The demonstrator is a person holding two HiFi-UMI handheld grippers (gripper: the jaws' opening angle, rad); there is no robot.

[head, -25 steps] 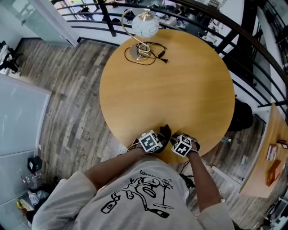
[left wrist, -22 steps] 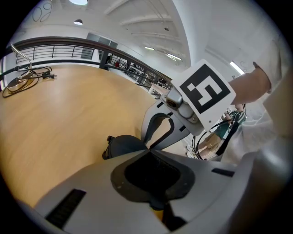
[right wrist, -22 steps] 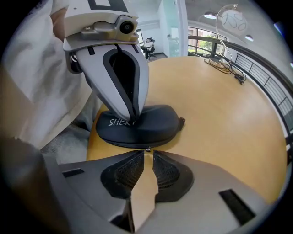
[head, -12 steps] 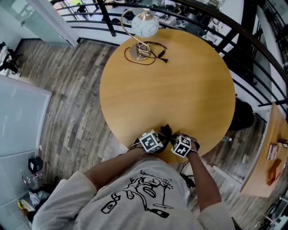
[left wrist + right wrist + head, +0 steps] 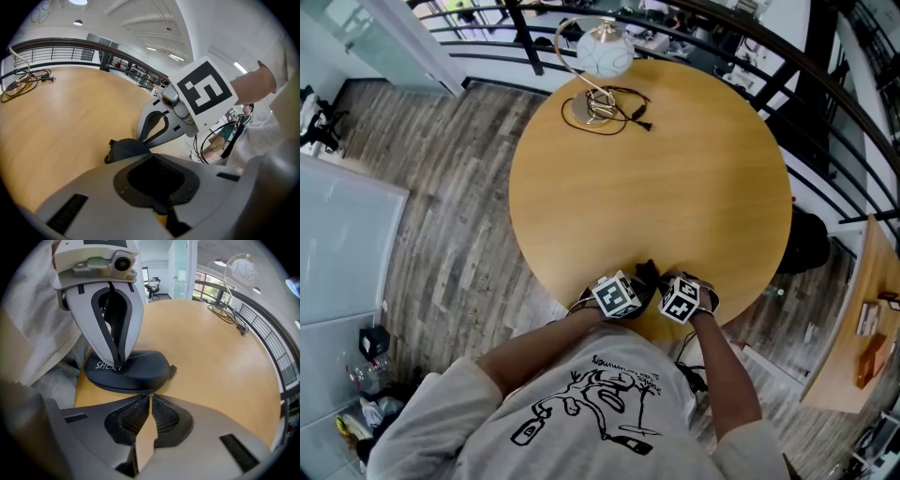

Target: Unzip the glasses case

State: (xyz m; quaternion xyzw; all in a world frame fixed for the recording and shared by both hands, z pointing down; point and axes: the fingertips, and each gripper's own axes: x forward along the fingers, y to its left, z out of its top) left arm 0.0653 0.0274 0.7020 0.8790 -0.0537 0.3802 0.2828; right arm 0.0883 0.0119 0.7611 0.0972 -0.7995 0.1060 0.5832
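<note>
The black glasses case (image 5: 645,274) lies at the near edge of the round wooden table (image 5: 656,178), between my two grippers. My left gripper (image 5: 636,289) is shut, and in the right gripper view its joined tips (image 5: 116,365) press down on the lid of the case (image 5: 140,369), over the white lettering. My right gripper (image 5: 150,396) is shut with its tips right at the case's zip line, pinching the small zipper pull. From the left gripper (image 5: 152,157), the case (image 5: 123,149) shows just past the jaws, with the right gripper (image 5: 141,139) beside it.
A desk lamp (image 5: 602,52) with a coiled black cable (image 5: 619,108) stands at the table's far edge. A curved railing (image 5: 825,103) runs behind the table. Another wooden surface (image 5: 862,328) sits at the right. The person's torso is against the near edge.
My right gripper has shifted slightly to the right beside the case. The left gripper and the case stay where they were.
</note>
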